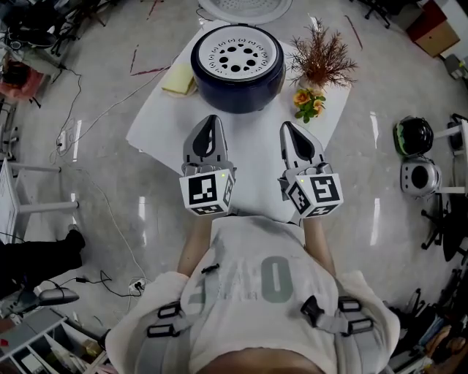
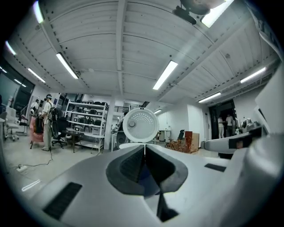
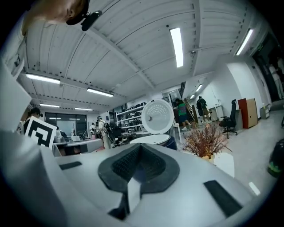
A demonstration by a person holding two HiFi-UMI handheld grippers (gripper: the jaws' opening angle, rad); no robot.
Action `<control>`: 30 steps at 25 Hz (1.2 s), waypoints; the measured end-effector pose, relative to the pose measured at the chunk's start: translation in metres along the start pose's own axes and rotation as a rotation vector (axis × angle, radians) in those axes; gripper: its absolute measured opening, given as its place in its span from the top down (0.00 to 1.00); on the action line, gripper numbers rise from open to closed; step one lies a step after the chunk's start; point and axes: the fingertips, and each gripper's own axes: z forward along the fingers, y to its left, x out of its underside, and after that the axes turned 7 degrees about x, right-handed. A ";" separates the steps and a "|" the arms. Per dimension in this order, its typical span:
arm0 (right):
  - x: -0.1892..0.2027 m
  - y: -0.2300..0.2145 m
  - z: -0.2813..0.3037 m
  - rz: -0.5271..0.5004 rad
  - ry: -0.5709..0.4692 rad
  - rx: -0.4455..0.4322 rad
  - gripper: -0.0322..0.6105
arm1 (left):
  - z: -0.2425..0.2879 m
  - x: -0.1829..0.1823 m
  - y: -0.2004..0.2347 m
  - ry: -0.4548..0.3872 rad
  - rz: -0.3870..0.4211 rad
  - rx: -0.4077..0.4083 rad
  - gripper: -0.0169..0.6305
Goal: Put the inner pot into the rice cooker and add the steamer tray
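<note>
A dark blue rice cooker (image 1: 238, 80) stands at the far end of a white table (image 1: 157, 117), its lid (image 1: 243, 7) swung open behind it. A white steamer tray (image 1: 237, 51) with round holes lies in its mouth. My left gripper (image 1: 212, 121) and right gripper (image 1: 287, 128) hover side by side over the near half of the table, both shut and empty, tips pointing at the cooker. In the left gripper view the open lid (image 2: 140, 126) shows beyond the shut left gripper (image 2: 144, 147). The right gripper view shows the lid (image 3: 156, 116) and cooker rim (image 3: 153, 139) past the right gripper (image 3: 140, 148).
A yellow sponge-like block (image 1: 178, 79) lies left of the cooker. A vase of dried branches and flowers (image 1: 319, 66) stands right of it. Cables trail over the floor at left (image 1: 88, 124), and two helmets (image 1: 417, 153) lie on the floor at right.
</note>
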 end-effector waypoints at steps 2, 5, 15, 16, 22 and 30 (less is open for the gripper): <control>0.006 -0.001 -0.002 0.010 0.015 0.004 0.94 | -0.003 0.009 -0.004 0.018 -0.013 -0.005 0.94; 0.010 0.002 -0.003 -0.008 0.026 -0.007 0.94 | -0.006 0.018 -0.009 0.042 -0.015 -0.004 0.94; 0.004 0.000 -0.001 -0.010 0.024 -0.012 0.94 | -0.007 0.004 -0.007 0.024 -0.006 -0.021 0.94; 0.004 0.000 -0.001 -0.014 0.024 -0.013 0.94 | -0.007 0.004 -0.006 0.023 -0.005 -0.024 0.94; 0.006 0.000 -0.003 -0.012 0.020 -0.022 0.94 | -0.013 0.004 -0.007 0.020 0.006 -0.036 0.94; 0.010 -0.003 -0.004 -0.004 0.023 -0.025 0.94 | -0.015 0.004 -0.007 0.023 0.014 -0.045 0.94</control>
